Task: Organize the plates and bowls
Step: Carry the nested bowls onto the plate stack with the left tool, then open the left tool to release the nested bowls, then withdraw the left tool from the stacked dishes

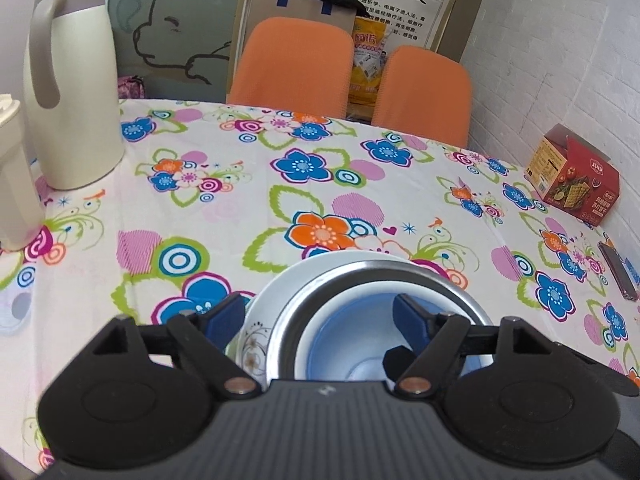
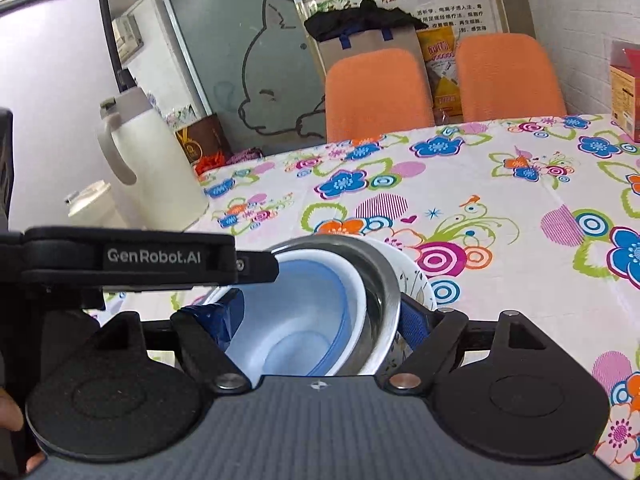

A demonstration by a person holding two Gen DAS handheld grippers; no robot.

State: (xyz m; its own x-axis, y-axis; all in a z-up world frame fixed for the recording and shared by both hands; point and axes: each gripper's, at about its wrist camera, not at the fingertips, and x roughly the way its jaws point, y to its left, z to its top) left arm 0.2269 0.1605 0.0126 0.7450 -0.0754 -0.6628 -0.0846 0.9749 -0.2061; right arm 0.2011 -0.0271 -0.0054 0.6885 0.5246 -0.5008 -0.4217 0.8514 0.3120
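Three bowls sit nested on the flowered tablecloth (image 1: 240, 208): a white patterned bowl (image 1: 252, 344) (image 2: 418, 280) outermost, a steel bowl (image 1: 360, 269) (image 2: 382, 280) in it, and a blue-lined plastic bowl (image 1: 348, 320) (image 2: 288, 320) innermost. My left gripper (image 1: 320, 316) is open and straddles the stack's left wall, with one blue finger outside the white bowl and the other inside the blue bowl. My right gripper (image 2: 320, 316) is open too and straddles the opposite wall. The left gripper's black casing (image 2: 120, 258) shows at the left of the right wrist view.
A cream thermos jug (image 1: 72, 100) and a white container (image 1: 12, 180) stand at the table's left. A red cracker box (image 1: 572, 180) and a dark flat device (image 1: 618, 272) lie at the right by the wall. Two orange chairs (image 1: 292, 64) stand behind the table.
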